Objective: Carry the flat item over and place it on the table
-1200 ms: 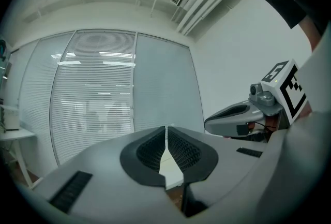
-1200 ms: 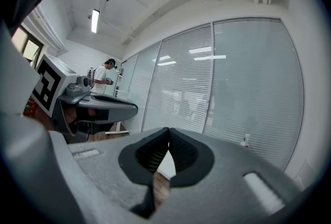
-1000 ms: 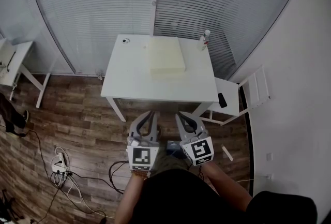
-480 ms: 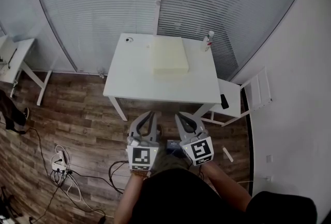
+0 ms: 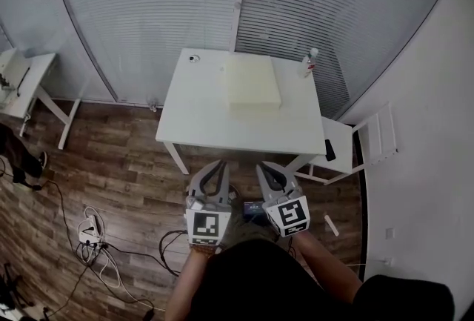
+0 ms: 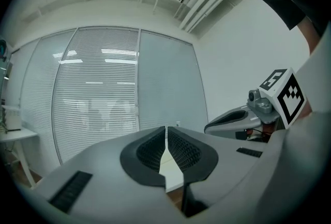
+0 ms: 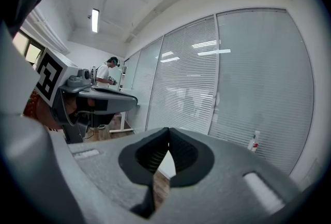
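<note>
We hold the left tongs and the right tongs side by side, both pinched fully together on nothing; the pale flat slab lies on the white table, well ahead of both tips and slightly toward the right pair, so it looks already placed; as we judge it, reaching in with the right pair could tip the bottle near the slab's far right corner, and closed tips would only shove so thin a thing; the slab lies flat, edges square with the table's; it looks nearly square, its longer side, if any, running away from the tips
</note>
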Available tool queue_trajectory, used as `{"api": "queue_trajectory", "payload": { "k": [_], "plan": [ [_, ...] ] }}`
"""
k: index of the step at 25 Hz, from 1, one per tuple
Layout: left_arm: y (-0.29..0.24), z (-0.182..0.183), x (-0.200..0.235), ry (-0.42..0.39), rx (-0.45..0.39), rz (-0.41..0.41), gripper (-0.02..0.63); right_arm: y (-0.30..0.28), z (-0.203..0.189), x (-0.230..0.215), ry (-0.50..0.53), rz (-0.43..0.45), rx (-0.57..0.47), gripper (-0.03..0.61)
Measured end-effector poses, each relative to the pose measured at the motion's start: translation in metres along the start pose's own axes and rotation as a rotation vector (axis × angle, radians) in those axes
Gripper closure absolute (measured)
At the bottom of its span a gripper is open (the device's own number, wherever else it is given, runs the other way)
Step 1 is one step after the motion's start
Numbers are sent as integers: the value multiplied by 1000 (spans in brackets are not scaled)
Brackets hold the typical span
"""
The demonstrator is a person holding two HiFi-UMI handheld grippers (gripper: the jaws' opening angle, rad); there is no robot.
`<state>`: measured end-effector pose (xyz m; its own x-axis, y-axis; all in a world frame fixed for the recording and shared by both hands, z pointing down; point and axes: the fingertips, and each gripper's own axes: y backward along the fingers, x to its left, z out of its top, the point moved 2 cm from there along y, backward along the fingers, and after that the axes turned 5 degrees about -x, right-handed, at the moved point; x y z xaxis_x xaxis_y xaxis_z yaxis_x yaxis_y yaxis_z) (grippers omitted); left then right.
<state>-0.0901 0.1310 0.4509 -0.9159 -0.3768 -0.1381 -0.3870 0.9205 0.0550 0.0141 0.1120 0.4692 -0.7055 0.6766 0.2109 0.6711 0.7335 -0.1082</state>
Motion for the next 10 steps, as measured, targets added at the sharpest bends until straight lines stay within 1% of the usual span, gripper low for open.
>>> {"api": "queue_trajectory", "payload": {
  "k": [2,5,10],
  "plan": [
    [-5,-1,8,1,8,9,594,-11,5,-5,-5,-1,-14,581],
    [-15,-7,13,9,27,0,594,-25,12,-11,-10,6,-34,581],
    [-40,-16,24,12,49,-14,594,-54,4,-29,-29,1,-11,581]
  ]
}}
